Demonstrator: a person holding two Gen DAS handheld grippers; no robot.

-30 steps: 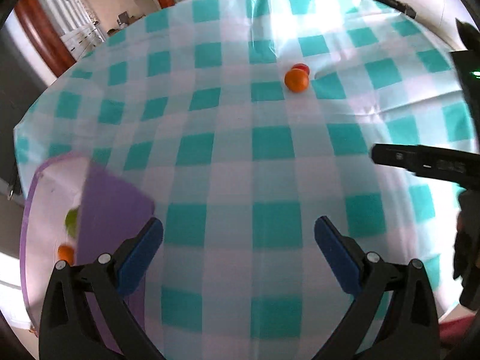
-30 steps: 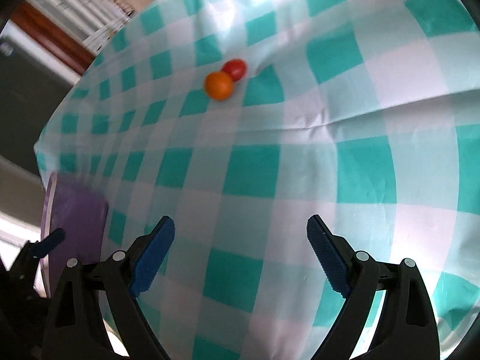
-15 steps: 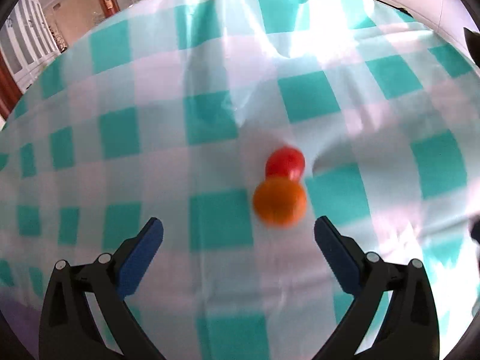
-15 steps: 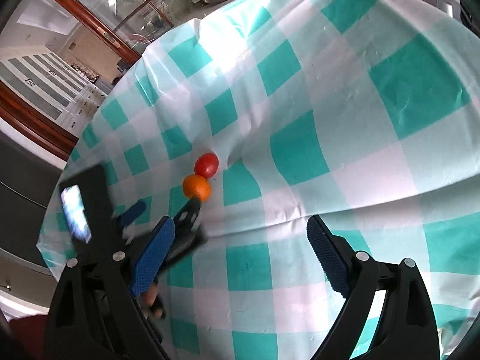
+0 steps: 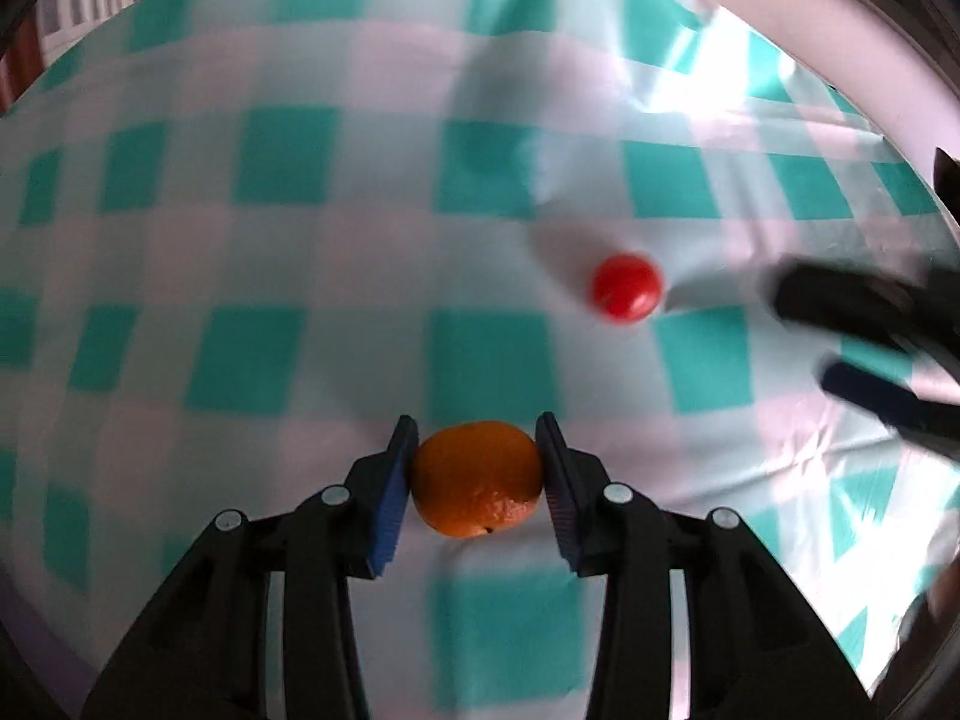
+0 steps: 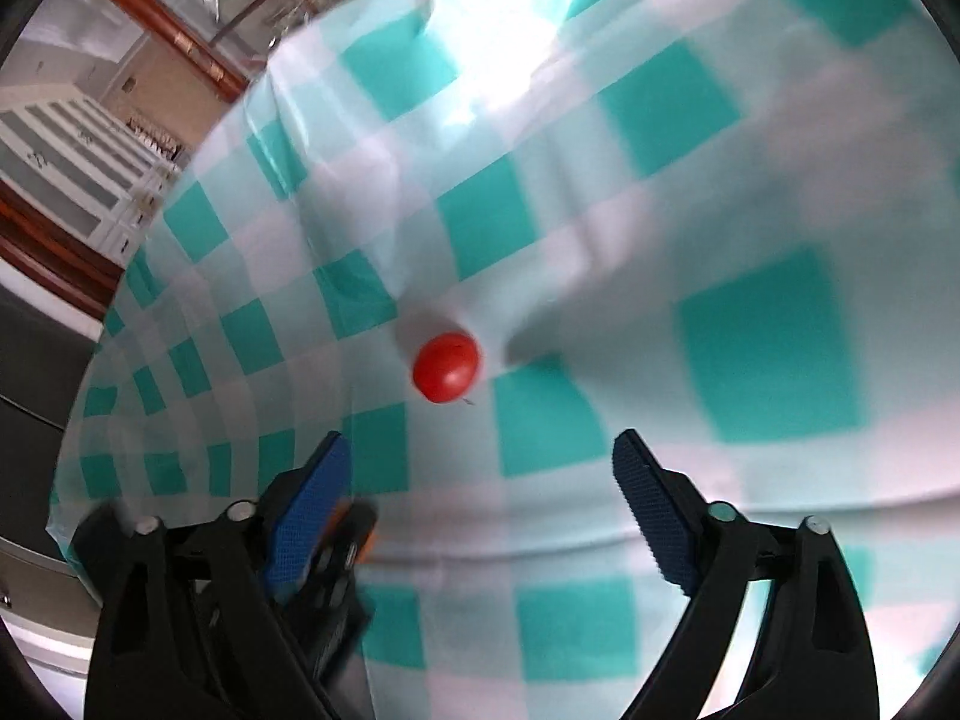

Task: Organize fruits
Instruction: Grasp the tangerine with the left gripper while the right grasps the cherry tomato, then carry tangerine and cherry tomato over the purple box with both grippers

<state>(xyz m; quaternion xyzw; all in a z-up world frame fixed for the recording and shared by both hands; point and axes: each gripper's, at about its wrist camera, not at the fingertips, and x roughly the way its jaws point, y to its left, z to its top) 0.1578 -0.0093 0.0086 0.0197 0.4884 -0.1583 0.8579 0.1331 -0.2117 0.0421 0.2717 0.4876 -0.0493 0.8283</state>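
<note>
Orange point(image 5: 477, 477) clamped in left jaws; red tomato point(image 6: 447, 366) lies apart, ahead of wide-open, just-narrowing right jaws.

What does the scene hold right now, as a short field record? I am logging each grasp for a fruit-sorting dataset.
surface: teal-and-white checked tablecloth
left gripper: jaws have just been closing, blue pads now pressed on both sides of the small round orange mandarin
right gripper: open, jaws have just been closing a little, nothing between them
loose fruit: small round red tomato, on the cloth ahead of the right gripper, apart from the mandarin
</note>
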